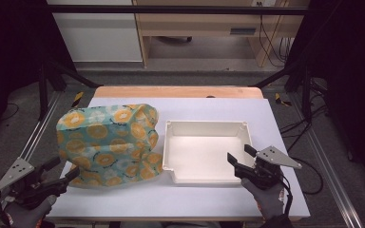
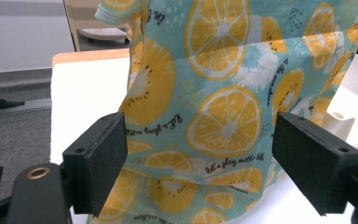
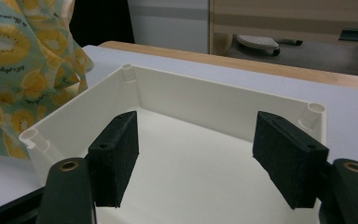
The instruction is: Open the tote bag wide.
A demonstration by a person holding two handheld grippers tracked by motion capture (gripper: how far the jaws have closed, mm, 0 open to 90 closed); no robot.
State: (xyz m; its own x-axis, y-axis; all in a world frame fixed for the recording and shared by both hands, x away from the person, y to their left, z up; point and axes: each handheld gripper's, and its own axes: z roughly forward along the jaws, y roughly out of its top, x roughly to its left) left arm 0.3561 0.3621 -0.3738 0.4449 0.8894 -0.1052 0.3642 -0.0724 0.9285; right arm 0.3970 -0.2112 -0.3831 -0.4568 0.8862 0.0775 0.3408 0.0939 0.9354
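A crumpled teal cloth printed with orange slices (image 1: 109, 145) lies on the left half of the desk (image 1: 209, 197), just beside a white plastic tray (image 1: 206, 152) at its right half. The left claw (image 1: 59, 173), jaws apart, hovers at the cloth's near-left edge by the desk's left front corner. The right claw (image 1: 240, 156), jaws apart and empty, hangs over the tray's near-right corner.

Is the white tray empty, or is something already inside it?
Empty. The white tray shows a bare floor in the high and right gripper views; the patterned cloth lies beside it.

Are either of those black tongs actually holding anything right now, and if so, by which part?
Nothing is held. The left tongs stand open in front of the fruit-print cloth, and the right tongs stand open over the white tray.
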